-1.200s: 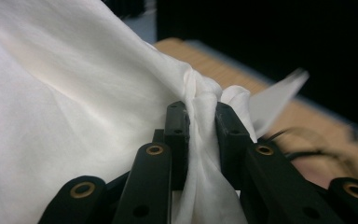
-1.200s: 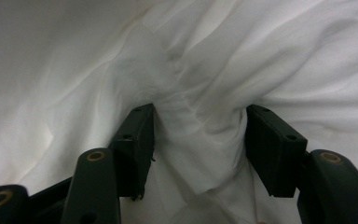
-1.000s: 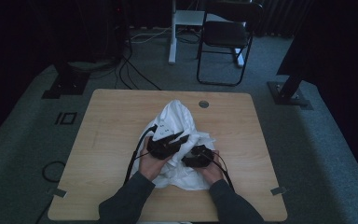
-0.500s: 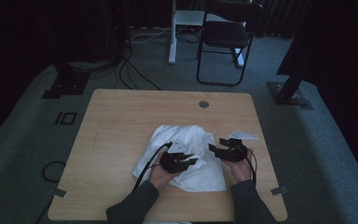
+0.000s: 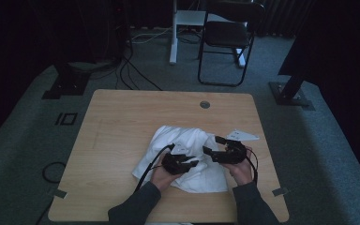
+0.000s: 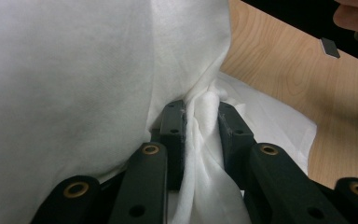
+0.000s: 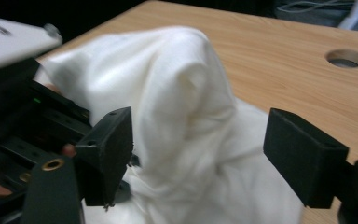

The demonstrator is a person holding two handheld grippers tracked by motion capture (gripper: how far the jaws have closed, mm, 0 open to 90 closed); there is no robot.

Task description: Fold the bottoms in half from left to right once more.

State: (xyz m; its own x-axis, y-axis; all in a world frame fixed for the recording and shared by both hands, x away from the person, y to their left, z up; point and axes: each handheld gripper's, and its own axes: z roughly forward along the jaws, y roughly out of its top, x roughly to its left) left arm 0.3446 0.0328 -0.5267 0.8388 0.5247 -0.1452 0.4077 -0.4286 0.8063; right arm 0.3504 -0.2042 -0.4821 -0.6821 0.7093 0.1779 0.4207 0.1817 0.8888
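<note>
A crumpled white cloth [image 5: 187, 140] lies on the wooden table [image 5: 122, 117], right of its middle. My left gripper [image 5: 193, 163] rests on the cloth's near part, shut on a pinched fold of it [image 6: 200, 114]; the fabric [image 6: 74, 70] bulges up to the left of the jaws. My right gripper [image 5: 214, 145] hovers at the cloth's right edge, pointing left. Its jaws have just been opening and now stand wide [image 7: 200, 140], with the cloth's raised hump [image 7: 182, 88] beyond them and the pads [image 7: 112, 140] off the fabric. The left gripper [image 7: 18, 116] shows at the left there.
A round cable hole [image 5: 205, 104] sits in the table near its far edge, also seen from the right gripper [image 7: 346, 58]. Beyond the table stand a black folding chair [image 5: 225, 37], stand bases and floor cables. Bare wood lies left of the cloth.
The cloth, held up in a bunch a second ago, has sunk and spread flatter. The right gripper let go, moved right and opened wide. The left gripper came down with its fold.
</note>
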